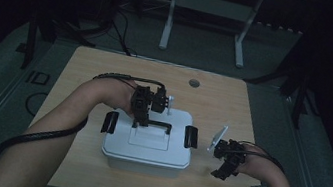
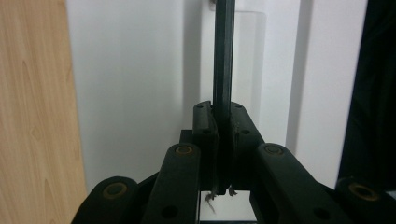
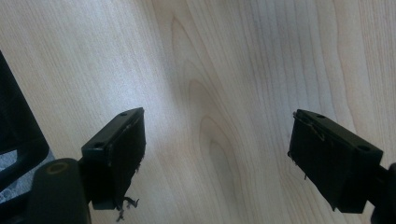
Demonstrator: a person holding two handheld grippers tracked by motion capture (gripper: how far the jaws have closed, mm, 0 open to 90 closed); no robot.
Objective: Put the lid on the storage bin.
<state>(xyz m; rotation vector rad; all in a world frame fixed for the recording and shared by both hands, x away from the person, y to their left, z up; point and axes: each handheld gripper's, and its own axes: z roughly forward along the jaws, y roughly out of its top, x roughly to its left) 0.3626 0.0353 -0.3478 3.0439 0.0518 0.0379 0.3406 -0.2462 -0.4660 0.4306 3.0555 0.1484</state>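
Note:
A white plastic box (image 1: 144, 157) with a flat lid (image 1: 116, 141) stands in the middle of the wooden table (image 1: 107, 74). A thin black handle (image 1: 162, 124) runs across the lid. My left gripper (image 1: 142, 120) comes down onto it from behind, shut on the handle. In the left gripper view the pads (image 2: 208, 130) of the left gripper (image 2: 223, 128) pinch the black handle bar (image 2: 223, 56) over the white lid (image 2: 130, 70). My right gripper (image 1: 222, 172) hovers to the right of the box. Its jaws stand wide apart over bare wood in the right gripper view (image 3: 217, 154).
Black latches sit on the box's left side (image 1: 110, 121) and right side (image 1: 190, 137). A dark part (image 3: 14, 130), too dim to name, shows at the left edge of the right gripper view. A round cable hole (image 1: 194, 83) lies near the table's far edge. White desk legs (image 1: 166, 27) stand beyond.

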